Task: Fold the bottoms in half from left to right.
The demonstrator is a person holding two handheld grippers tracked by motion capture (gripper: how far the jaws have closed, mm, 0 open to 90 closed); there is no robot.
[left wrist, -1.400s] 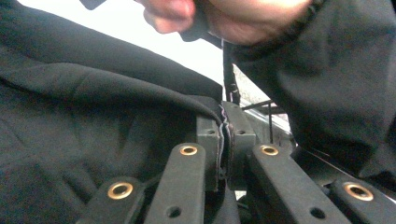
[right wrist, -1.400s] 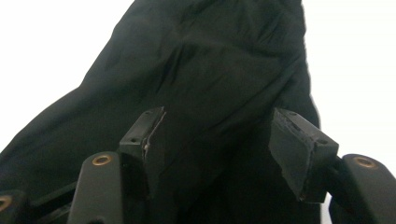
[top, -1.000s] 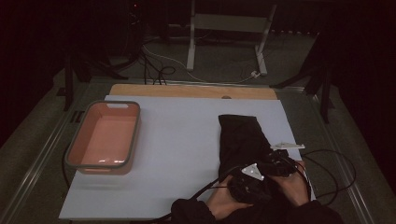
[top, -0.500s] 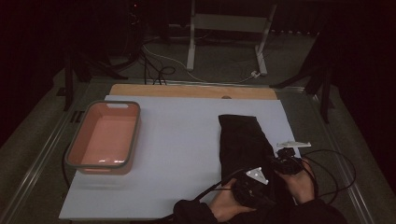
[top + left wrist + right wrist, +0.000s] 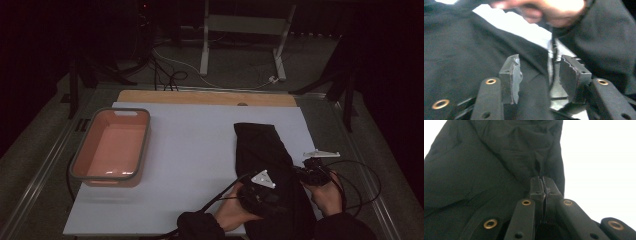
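A black cloth (image 5: 260, 150) lies lengthwise on the right half of the white table sheet (image 5: 200, 150). My right gripper (image 5: 301, 173) is at the cloth's right edge near the front, shut on a pinched fold of it (image 5: 543, 185). My left gripper (image 5: 274, 194) sits over the near end of the cloth. Its jaws have just been opening and now stand apart (image 5: 539, 72), with the black cloth (image 5: 461, 50) lying under and between them, and its pads do not press on it. The person's other hand (image 5: 559, 12) shows just ahead of the left gripper.
A pink bin (image 5: 145, 145) with a grey rim stands at the left of the sheet, nothing inside it. A wooden strip (image 5: 200, 97) runs along the far edge. Cables (image 5: 360, 185) trail off the table's right front corner.
The two hands have drawn apart: the right gripper went right with the cloth's edge, the left slid slightly left and nearer. The left jaws went from closed to apart.
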